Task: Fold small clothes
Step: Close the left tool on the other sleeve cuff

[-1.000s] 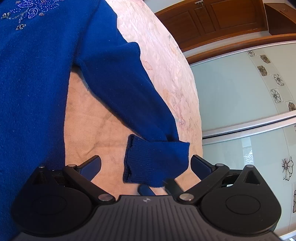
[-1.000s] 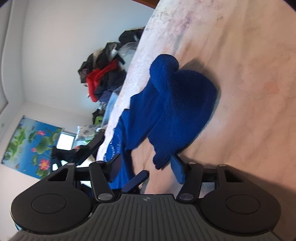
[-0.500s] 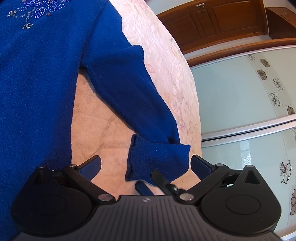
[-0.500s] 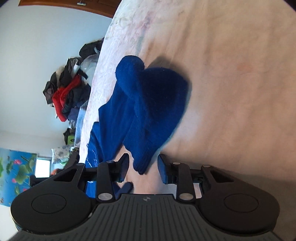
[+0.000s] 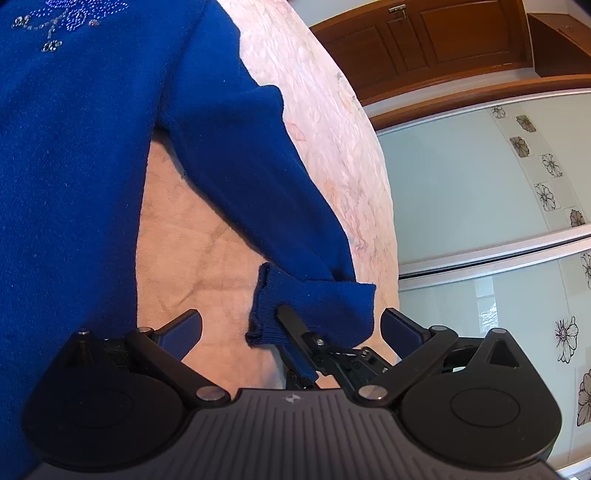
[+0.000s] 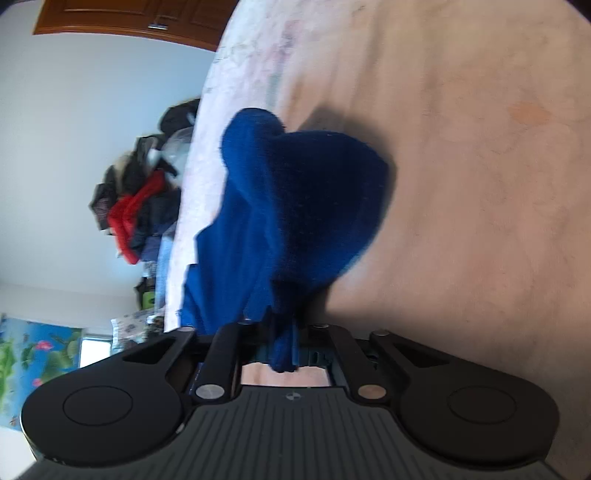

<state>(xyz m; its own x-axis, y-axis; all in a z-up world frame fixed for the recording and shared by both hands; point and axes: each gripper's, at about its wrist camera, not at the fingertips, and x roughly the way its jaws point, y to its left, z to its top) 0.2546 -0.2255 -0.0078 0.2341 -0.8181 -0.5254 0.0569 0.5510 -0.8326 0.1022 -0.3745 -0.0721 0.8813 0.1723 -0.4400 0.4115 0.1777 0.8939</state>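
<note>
Nearest the left wrist camera, the left gripper (image 5: pixel 291 326) hangs with its blue-padded fingers (image 5: pixel 183 332) spread wide, and the ribbed cuff (image 5: pixel 310 308) of the blue sweater (image 5: pixel 74 166) lies between them without either pad pressing it. A second black gripper, the right gripper (image 5: pixel 295 334), reaches in from below and meets that cuff's lower edge. In the right wrist view the right gripper (image 6: pixel 284 345) has its fingers drawn close together on a fold of the blue knit, which hangs down between them; the frame is blurred there, so the exact grip line is hard to make out. The sweater is a soft, fuzzy knit with a beaded floral motif (image 5: pixel 66 18) on the chest, its body spread flat and the sleeve (image 5: pixel 258 177) running diagonally across the bed cover (image 5: pixel 192 258), a pale peach quilted fabric with faint marbled printing. Farther out, the bed's rounded edge falls away toward sliding glass panels (image 5: pixel 461 177) in pale green, trimmed with flower tiles, and brown wooden cabinets (image 5: pixel 424 33) above. On the other side, a heap of dark and red clothes (image 6: pixel 136 206) sits against a plain white wall, with a lotus picture (image 6: pixel 33 354) lower down.
</note>
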